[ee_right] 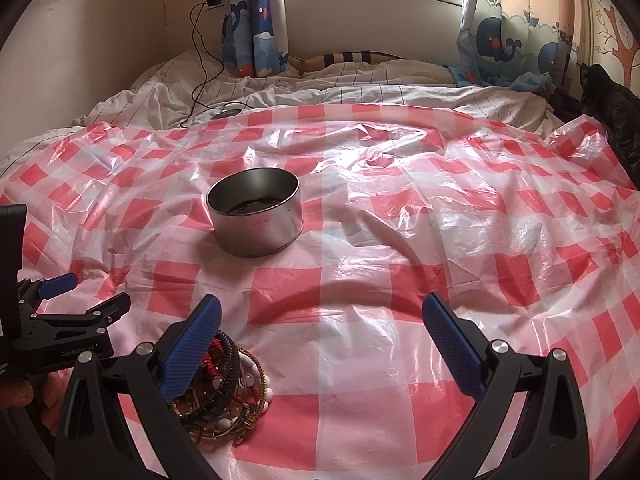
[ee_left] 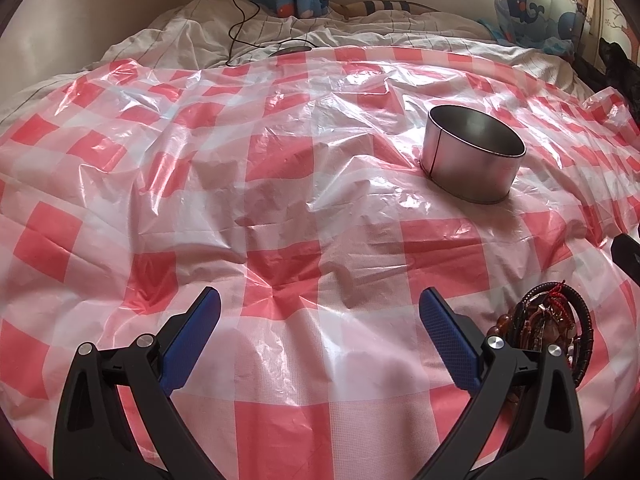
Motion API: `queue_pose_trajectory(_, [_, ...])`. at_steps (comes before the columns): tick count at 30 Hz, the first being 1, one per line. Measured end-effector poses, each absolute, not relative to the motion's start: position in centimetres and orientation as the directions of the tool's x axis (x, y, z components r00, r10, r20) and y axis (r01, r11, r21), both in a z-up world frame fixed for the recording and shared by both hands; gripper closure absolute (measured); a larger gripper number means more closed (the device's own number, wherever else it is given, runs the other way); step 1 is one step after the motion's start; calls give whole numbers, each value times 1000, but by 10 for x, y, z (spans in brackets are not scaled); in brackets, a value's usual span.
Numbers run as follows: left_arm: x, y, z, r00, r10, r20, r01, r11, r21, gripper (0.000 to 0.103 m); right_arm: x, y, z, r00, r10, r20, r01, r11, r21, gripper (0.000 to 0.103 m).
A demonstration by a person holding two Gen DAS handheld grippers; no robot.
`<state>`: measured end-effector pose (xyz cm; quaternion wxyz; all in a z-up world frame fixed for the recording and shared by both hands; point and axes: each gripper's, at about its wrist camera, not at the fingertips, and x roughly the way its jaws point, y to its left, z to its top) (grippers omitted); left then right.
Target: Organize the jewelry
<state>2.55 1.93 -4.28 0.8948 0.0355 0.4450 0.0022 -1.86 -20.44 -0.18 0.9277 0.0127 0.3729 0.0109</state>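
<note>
The jewelry pile [ee_right: 224, 392] lies on the checked plastic sheet [ee_right: 360, 280] near the bottom of both views: a loose tangle of rings and strands, rounded in outline with no clear long axis. In the right wrist view it shows a black ribbed bangle standing partly on edge, a thin gold chain-like hoop lying flatter around it, red cord, and small white oval beads. In the left wrist view the same pile [ee_left: 556, 328] shows a dark braided loop, brown amber-like beads and a red knot; the finer pieces blur together, so their count cannot be told.

The right gripper [ee_right: 320, 344] is spread wide with nothing between its blue, cross-hatched pads [ee_right: 192, 352]; its left finger sits over the pile's edge, though contact is unclear. The left gripper [ee_left: 320, 336] is likewise wide apart and empty, the pile lying just outside its right finger.

Farther off stands a round metal tin [ee_right: 256, 220], a short straight-walled cylinder with a brushed sheen and a side seam, mouth upward, something dark inside it. The sheet is thin, glossy and crinkled, red and white squares. Beyond it lie striped white bedding [ee_right: 360, 88], a black cable [ee_right: 200, 60] and whale-print curtains [ee_right: 512, 48].
</note>
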Motion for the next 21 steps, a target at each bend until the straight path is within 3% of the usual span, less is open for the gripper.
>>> queue_pose_trajectory(21, [24, 16, -43, 595, 10, -803, 51, 997, 50, 8, -19, -206, -7, 688, 96, -719, -71, 995, 64, 6])
